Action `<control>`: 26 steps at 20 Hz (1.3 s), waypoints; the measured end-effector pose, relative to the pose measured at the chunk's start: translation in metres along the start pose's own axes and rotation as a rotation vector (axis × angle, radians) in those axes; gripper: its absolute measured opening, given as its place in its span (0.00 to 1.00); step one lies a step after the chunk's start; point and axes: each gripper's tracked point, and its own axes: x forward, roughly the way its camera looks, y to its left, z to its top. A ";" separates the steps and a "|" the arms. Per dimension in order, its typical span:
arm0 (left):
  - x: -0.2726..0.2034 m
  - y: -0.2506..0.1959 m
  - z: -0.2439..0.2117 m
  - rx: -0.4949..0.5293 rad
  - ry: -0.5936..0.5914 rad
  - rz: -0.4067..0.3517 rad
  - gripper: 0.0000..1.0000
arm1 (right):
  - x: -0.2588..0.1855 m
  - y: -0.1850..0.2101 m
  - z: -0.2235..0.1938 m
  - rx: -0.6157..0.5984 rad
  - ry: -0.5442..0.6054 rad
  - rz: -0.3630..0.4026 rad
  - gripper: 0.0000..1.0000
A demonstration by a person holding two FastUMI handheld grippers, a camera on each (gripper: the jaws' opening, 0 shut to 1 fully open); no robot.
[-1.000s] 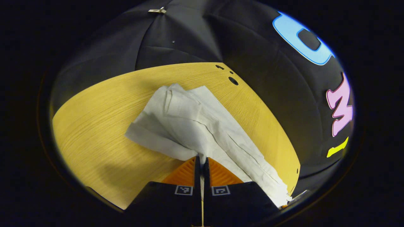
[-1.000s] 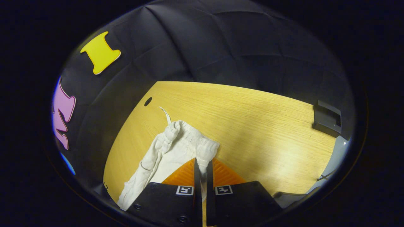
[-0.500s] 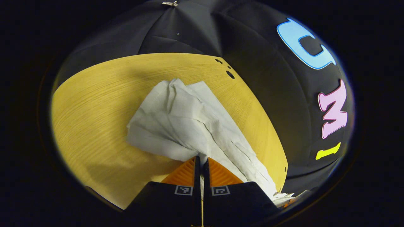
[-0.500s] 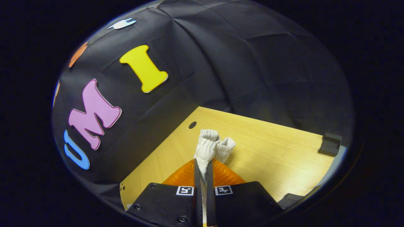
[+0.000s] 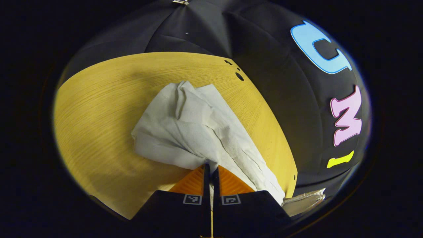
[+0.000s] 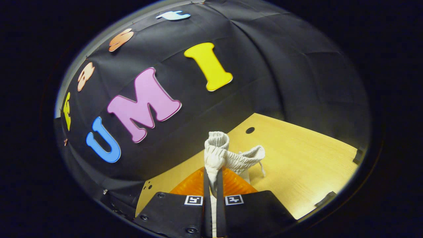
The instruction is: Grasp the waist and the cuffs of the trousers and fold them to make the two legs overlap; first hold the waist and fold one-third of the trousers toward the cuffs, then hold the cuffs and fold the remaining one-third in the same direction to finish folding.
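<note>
White trousers (image 5: 195, 129) lie crumpled on the yellow wooden table (image 5: 99, 109) in the left gripper view, the legs running off toward the lower right. My left gripper (image 5: 211, 170) is shut on the cloth at the near edge of the cuffs. In the right gripper view the gathered elastic waist (image 6: 218, 150) stands up above the table (image 6: 297, 158), lifted, with a drawstring hanging beside it. My right gripper (image 6: 214, 175) is shut on that waistband.
Small round holes (image 5: 239, 76) mark the table's far corner, and another hole (image 6: 250, 130) sits near the wall in the right gripper view. A dark block (image 6: 357, 155) sits at the table's right edge. The black booth wall closes in behind.
My right gripper has raised the waist off the table and swung toward the wall. The left gripper has kept its hold, and the trouser legs have bunched slightly.
</note>
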 end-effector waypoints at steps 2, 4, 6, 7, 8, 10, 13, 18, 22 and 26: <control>0.002 -0.001 0.000 -0.002 0.003 -0.008 0.08 | 0.000 -0.001 0.000 -0.030 0.027 0.040 0.10; 0.003 -0.002 0.001 -0.004 0.004 -0.014 0.08 | 0.002 -0.001 -0.001 -0.052 0.055 0.074 0.10; 0.005 -0.003 0.001 -0.004 0.009 -0.019 0.08 | 0.005 -0.001 -0.007 -0.077 0.090 0.104 0.10; 0.004 -0.003 0.002 -0.006 0.012 -0.023 0.08 | 0.006 -0.001 -0.009 -0.093 0.111 0.117 0.10; 0.004 -0.003 0.003 -0.009 0.015 -0.028 0.08 | 0.006 -0.002 -0.010 -0.107 0.130 0.128 0.10; 0.006 -0.004 0.002 -0.019 0.020 -0.038 0.08 | 0.002 -0.004 -0.010 -0.146 0.177 0.148 0.10; 0.005 -0.004 0.003 -0.035 0.025 -0.058 0.07 | 0.011 -0.011 -0.027 -0.220 0.272 0.169 0.10; 0.006 -0.004 0.003 -0.073 0.034 -0.063 0.07 | 0.002 -0.018 -0.041 -0.264 0.491 0.187 0.12; 0.006 -0.003 0.003 -0.078 0.037 -0.070 0.08 | -0.006 -0.023 -0.047 -0.193 0.640 0.208 0.38; 0.005 -0.003 0.004 -0.078 0.039 -0.072 0.08 | -0.011 -0.027 -0.058 -0.197 0.707 0.276 0.45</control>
